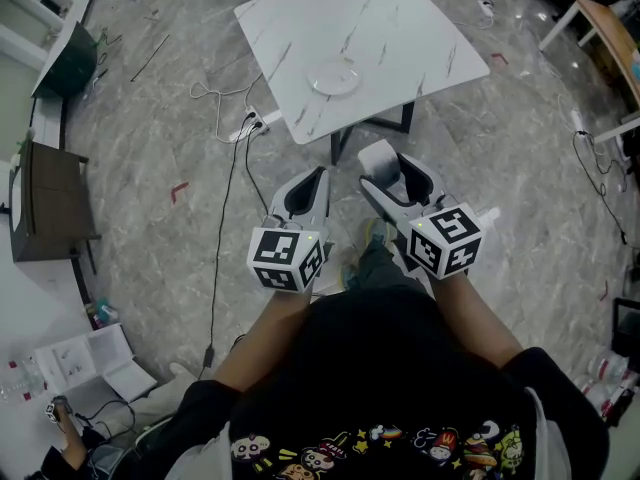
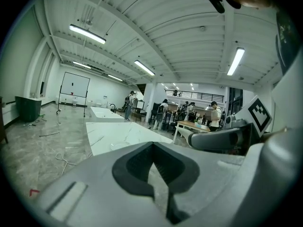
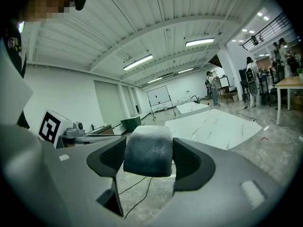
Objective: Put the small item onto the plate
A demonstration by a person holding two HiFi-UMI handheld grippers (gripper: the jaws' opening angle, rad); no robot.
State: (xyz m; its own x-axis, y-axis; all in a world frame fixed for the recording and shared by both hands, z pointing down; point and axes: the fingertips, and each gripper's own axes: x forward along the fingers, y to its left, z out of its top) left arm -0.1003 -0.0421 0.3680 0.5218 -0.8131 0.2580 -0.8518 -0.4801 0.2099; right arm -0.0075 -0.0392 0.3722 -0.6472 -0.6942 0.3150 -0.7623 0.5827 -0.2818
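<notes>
A white marble table (image 1: 400, 38) stands ahead of me, and a pale round plate (image 1: 335, 78) lies near its front edge. Both grippers hang over the floor short of the table. My right gripper (image 1: 385, 160) is shut on the small item (image 1: 377, 156), a grey-white rounded block. In the right gripper view the small item (image 3: 147, 152) fills the gap between the dark pads (image 3: 191, 162), with the table (image 3: 213, 126) beyond. My left gripper (image 1: 320, 175) is shut with nothing in it. From the left gripper (image 2: 152, 146) the plate (image 2: 118, 144) shows faintly on the table (image 2: 109, 131).
A power strip and white cables (image 1: 245, 126) lie on the grey floor left of the table. A dark cabinet (image 1: 45, 203) and a green bin (image 1: 70, 63) stand at far left, a wooden table (image 1: 612, 30) at top right. People (image 2: 163, 112) stand far off.
</notes>
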